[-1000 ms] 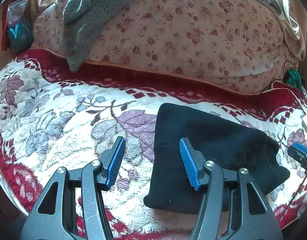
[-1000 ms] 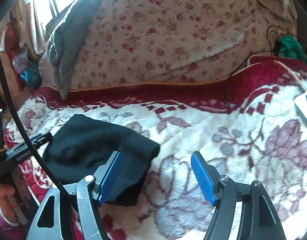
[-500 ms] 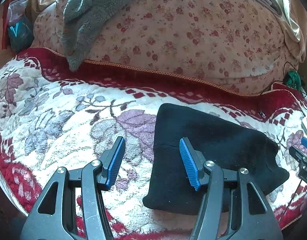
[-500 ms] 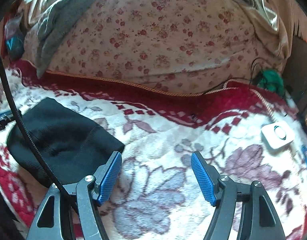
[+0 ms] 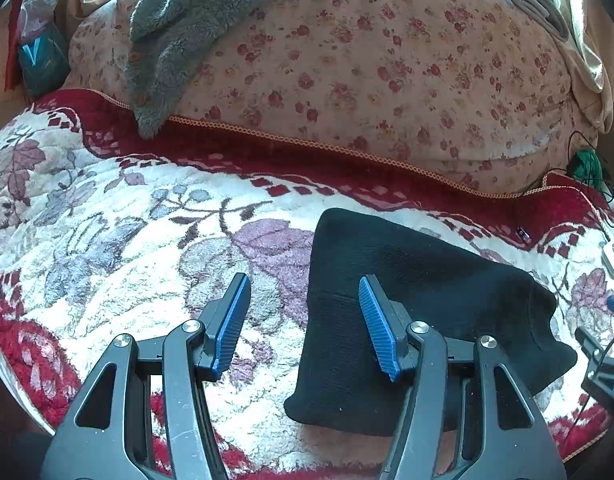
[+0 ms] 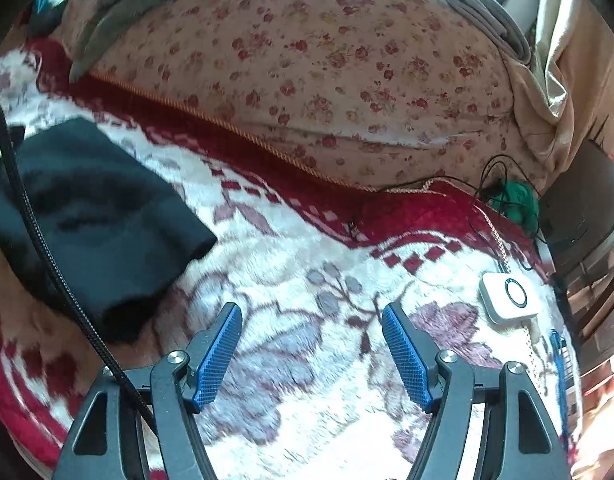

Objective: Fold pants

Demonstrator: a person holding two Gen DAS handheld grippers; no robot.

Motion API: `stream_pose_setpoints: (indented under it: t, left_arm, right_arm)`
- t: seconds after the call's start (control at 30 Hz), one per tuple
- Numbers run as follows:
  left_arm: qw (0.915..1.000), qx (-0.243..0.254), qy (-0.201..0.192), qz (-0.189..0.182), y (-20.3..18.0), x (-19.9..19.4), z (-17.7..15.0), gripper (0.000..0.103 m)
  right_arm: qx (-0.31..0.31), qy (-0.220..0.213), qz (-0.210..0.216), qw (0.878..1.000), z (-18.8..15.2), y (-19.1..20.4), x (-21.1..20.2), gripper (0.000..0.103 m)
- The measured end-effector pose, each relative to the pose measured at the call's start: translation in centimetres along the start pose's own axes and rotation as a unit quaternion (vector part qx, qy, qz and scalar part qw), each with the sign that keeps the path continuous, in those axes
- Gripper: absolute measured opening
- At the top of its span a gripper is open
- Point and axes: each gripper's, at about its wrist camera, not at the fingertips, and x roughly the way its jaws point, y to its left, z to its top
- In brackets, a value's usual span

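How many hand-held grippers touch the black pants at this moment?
0. The left hand-held gripper hovers open above the near left edge of the folded black pants; the right hand-held gripper is open over the floral blanket, beside the pants.

Your folded pants [image 5: 411,308] lie on the blanket [image 5: 119,248], ahead and to the right of your left gripper [image 5: 303,322], whose right finger overlaps them. Behind the blanket rises the quilt mound [image 5: 367,72], with a towel [image 5: 187,20] draped on its left side. Seen from your right gripper [image 6: 311,350], the pants lie to the left and the controller box [image 6: 509,296] to the right, on the blanket.
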Motion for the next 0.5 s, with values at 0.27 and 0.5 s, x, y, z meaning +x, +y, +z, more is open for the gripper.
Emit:
stream_pose_setpoints:
  t: [0.27,0.5]
  left_arm:
    - [1.0000,0.002,0.000,0.000,0.0,0.0,0.0,0.057]
    - [1.0000,0.000,0.000,-0.001,0.0,0.2,0.0,0.057]
  right_arm:
    - [-0.006,0.028,-0.008,1.000,-1.4,-0.4,0.9,0.069]
    - [0.004,0.044,-0.008,0.999,-2.1,-1.2,1.5,0.069]
